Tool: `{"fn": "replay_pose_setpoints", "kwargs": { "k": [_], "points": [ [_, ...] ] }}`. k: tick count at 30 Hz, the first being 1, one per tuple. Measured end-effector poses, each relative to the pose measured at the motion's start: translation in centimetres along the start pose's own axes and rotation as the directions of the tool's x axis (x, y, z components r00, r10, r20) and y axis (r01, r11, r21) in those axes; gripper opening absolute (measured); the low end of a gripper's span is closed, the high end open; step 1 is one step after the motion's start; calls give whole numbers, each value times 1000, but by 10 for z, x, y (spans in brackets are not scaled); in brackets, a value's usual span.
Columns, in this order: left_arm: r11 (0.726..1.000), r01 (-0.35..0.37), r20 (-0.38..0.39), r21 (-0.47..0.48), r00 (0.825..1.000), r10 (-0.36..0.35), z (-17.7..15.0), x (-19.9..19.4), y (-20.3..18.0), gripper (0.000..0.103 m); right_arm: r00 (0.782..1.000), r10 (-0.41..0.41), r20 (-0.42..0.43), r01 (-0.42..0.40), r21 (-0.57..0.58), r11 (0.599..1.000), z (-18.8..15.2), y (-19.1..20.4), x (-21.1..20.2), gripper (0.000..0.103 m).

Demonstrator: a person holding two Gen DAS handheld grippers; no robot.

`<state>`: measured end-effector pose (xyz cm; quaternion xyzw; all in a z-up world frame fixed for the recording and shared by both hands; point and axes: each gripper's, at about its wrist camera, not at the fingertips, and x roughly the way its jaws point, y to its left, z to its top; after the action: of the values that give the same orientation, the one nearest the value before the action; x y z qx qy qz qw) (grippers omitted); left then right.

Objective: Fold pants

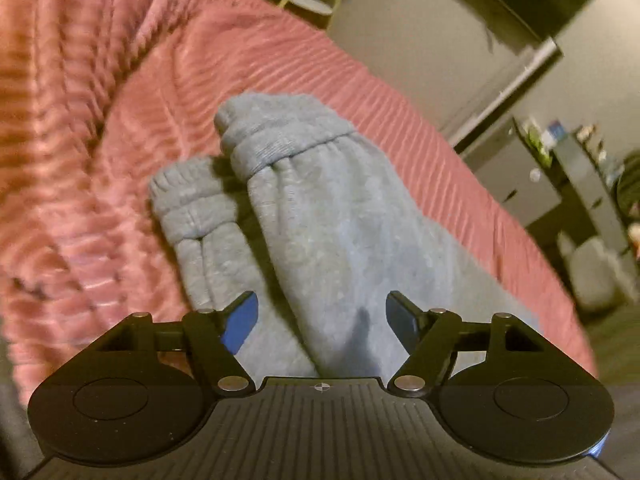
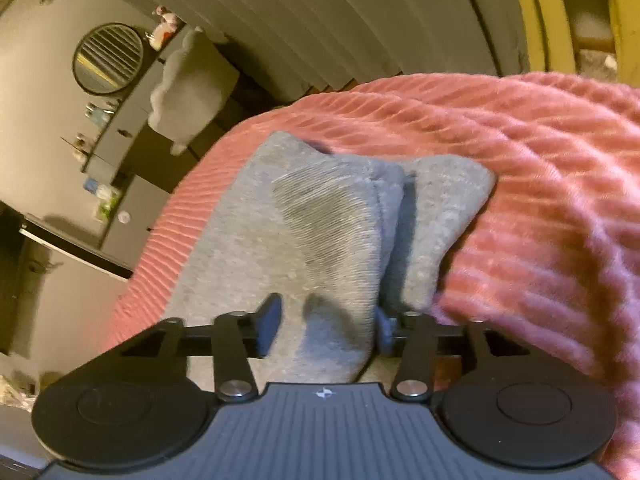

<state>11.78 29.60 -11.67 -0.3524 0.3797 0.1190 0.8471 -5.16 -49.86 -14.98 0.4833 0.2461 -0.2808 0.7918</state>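
Note:
Grey sweatpants [image 1: 320, 224] lie on a pink ribbed blanket [image 1: 100, 120]. In the left wrist view both cuffed leg ends show, one cuff [image 1: 276, 148] above the other [image 1: 188, 196]. My left gripper [image 1: 322, 320] is open, its jaws wide apart over the leg fabric, holding nothing. In the right wrist view the waistband end of the pants [image 2: 332, 220] lies bunched in folds. My right gripper [image 2: 326, 326] is open, with a raised fold of grey fabric standing between its jaws.
The pink blanket [image 2: 540, 180] covers a bed whose edge runs close beside the pants. Beyond it stand a dresser with small items [image 2: 120, 132], a round mirror [image 2: 108, 58] and grey curtains [image 2: 360, 12].

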Motion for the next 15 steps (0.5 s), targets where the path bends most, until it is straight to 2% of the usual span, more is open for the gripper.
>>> {"fn": "replay_pose_setpoints", "kwargs": {
  "k": [1, 4, 7, 10, 13, 15],
  "points": [
    [1000, -1, -14, -26, 1000, 1, 2, 8, 5, 74, 1000, 8, -1, -8, -3, 1000, -1, -1, 0, 56],
    [999, 27, -2, -23, 1000, -27, 4, 17, 9, 74, 1000, 19, -3, -19, -36, 999, -3, 2, 1, 63],
    [999, 6, 4, 39, 1000, -6, 9, 21, 2, 73, 1000, 29, -11, -30, -98, 995, -5, 9, 5, 77],
    [995, -13, 21, 96, 1000, 11, 14, 20, -6, 67, 1000, 20, -8, -22, -171, 985, -10, 20, 11, 91],
    [996, -9, -3, 93, 1000, 9, 16, 24, -10, 67, 999, -30, -30, 23, -222, 975, -11, 35, 18, 97],
    [997, -4, -12, 82, 1000, 5, 17, 26, -9, 67, 998, -56, -30, 49, -212, 976, -9, 41, 19, 97]
  ]
}}
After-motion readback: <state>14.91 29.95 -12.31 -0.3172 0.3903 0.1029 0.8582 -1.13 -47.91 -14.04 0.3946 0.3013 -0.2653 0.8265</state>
